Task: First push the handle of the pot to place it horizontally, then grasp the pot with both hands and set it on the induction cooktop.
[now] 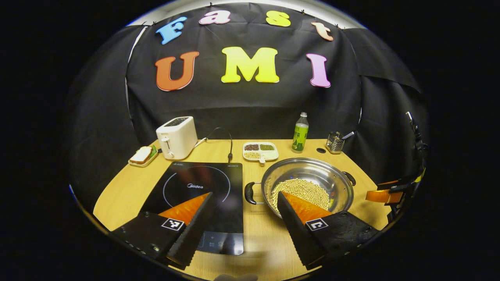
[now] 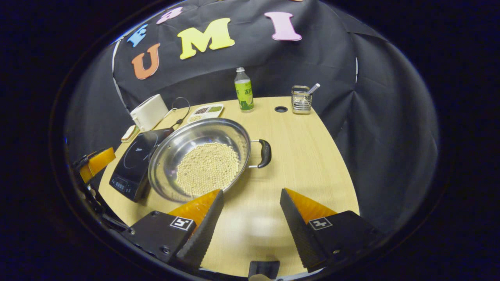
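A steel pot (image 1: 312,169) holding pale beans (image 1: 300,191) sits on the wooden table, right of the black induction cooktop (image 1: 195,187). Its black handles point left (image 1: 250,193) and right (image 1: 350,178). My left gripper (image 1: 245,194) hangs open above the table's front; its fingers straddle the left handle from above and touch nothing. In the right gripper view the pot (image 2: 183,142) lies ahead to the left, one handle (image 2: 265,153) pointing right, with the cooktop (image 2: 134,164) beyond. My right gripper (image 2: 252,191) is open over bare table near that handle.
Along the back stand a white toaster (image 1: 177,136), a plate with bread (image 1: 142,156), a divided tray of beans (image 1: 260,151), a green bottle (image 1: 300,134) and a metal utensil holder (image 1: 335,142). A cable (image 1: 224,136) runs behind the cooktop. The other gripper (image 1: 384,195) shows at the far right.
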The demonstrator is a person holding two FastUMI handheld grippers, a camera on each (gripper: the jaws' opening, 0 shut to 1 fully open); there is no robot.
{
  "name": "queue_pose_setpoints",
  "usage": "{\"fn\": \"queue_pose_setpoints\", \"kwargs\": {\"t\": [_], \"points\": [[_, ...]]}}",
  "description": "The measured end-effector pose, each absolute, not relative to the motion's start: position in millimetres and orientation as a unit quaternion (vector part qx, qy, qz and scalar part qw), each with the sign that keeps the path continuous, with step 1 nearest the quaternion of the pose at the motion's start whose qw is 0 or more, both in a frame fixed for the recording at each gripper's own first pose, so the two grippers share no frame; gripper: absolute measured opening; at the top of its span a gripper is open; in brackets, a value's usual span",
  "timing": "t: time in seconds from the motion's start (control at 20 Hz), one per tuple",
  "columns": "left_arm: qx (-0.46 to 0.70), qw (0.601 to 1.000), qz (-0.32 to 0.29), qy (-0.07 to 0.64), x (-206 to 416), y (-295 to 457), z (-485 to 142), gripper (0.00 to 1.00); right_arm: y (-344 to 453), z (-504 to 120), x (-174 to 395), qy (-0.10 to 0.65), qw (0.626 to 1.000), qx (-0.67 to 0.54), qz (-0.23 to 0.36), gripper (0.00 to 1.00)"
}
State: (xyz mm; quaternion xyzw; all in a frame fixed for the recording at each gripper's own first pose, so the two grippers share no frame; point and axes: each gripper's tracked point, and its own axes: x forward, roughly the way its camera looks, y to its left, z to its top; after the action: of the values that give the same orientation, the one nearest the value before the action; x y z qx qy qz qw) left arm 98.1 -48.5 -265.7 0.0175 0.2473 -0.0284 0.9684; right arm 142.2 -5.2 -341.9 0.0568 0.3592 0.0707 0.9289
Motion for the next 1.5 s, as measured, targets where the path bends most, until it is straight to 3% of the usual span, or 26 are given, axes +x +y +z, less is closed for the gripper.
{"fn": "queue_pose_setpoints", "kwargs": {"t": [0.4, 0.7, 0.75, 0.8, 1.1, 1.2, 1.3, 1.4, 1.45, 1.5], "points": [[0.014, 0.942, -0.024, 0.334, 156.8, -62.3, -342.0, 0.97, -2.8, -359.7, 220.5, 0.385, 0.917, 0.044, 0.094, 0.92], [0.012, 0.93, -0.026, 0.367, 173.5, -69.5, -368.1, 0.96, 3.6, -376.4, 244.4, 0.411, 0.904, 0.035, 0.115, 0.92], [0.015, 0.928, -0.024, 0.372, 175.3, -68.7, -370.2, 0.87, 2.8, -379.4, 246.2, 0.415, 0.902, 0.032, 0.117, 0.91], [0.026, 0.928, -0.021, 0.372, 178.7, -66.3, -369.6, 0.93, 2.7, -381.5, 247.7, 0.421, 0.899, 0.027, 0.12, 0.9], [0.037, 0.92, -0.018, 0.39, 190.4, -73.4, -373.7, 0.72, 5.1, -388.0, 250.4, 0.445, 0.888, 0.029, 0.112, 0.69], [0.032, 0.913, -0.006, 0.407, 187.8, -68.7, -370.9, 0.73, 5.2, -389.2, 249.5, 0.451, 0.886, 0.03, 0.1, 0.67], [0.027, 0.907, -0.005, 0.42, 188.9, -70.3, -375.5, 0.64, 4.6, -390.2, 251.0, 0.453, 0.887, 0.03, 0.091, 0.65], [0.022, 0.903, -0.003, 0.428, 190.1, -70.3, -374.9, 0.63, 4.8, -387.5, 250.3, 0.452, 0.888, 0.029, 0.086, 0.63], [0.018, 0.902, -0.003, 0.432, 189.1, -70.3, -374.8, 0.73, 5.3, -388.1, 250.8, 0.451, 0.888, 0.03, 0.086, 0.62], [0.015, 0.901, -0.005, 0.433, 188.2, -71.5, -373.9, 0.6, 5.0, -388.1, 250.8, 0.45, 0.888, 0.032, 0.088, 0.6]]}}
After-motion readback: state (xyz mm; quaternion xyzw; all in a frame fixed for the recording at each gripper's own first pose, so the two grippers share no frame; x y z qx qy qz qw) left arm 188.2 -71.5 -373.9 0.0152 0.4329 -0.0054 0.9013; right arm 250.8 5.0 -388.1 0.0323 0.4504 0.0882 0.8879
